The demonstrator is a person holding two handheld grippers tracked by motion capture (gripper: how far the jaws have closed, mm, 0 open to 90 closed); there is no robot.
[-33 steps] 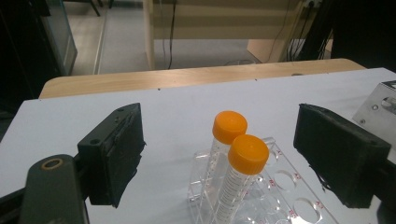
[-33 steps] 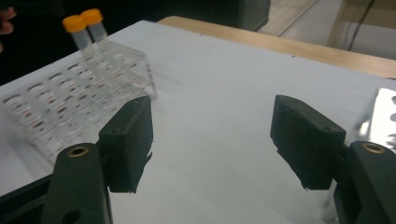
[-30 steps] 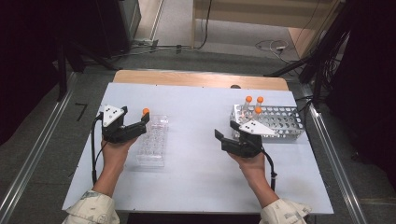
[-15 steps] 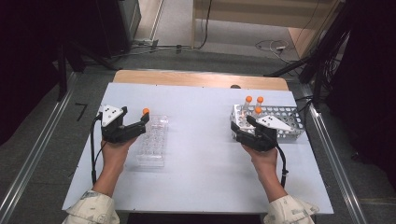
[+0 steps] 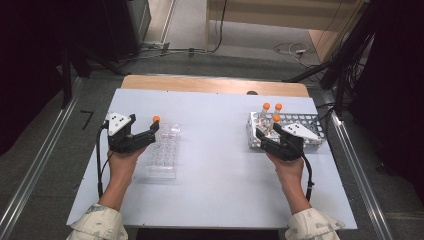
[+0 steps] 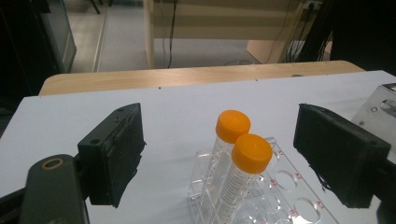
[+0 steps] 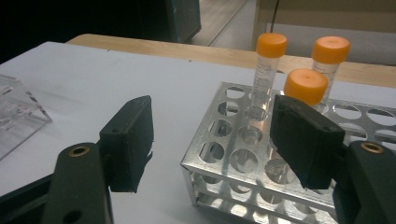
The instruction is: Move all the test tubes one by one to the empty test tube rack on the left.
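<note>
White table (image 5: pixel 215 200); wooden board (image 5: pixel 210 84) behind; grey floor (image 5: pixel 45 150).

The tube rack (image 7: pixel 243 161) at the right is perforated sheet metal with a dull silvery, slightly speckled shine. The tubes (image 7: pixel 265 77) in it are clear plastic with smooth matt orange caps (image 7: pixel 272 44). At the left, the clear rack (image 6: pixel 285 186) looks like glossy transparent plastic. The tabletop (image 5: pixel 215 165) is a smooth, matt pale sheet with a wooden far edge (image 5: pixel 215 85). Each hand-held gripper's pads (image 7: pixel 306 140) look like rough matt black rubber.
</note>
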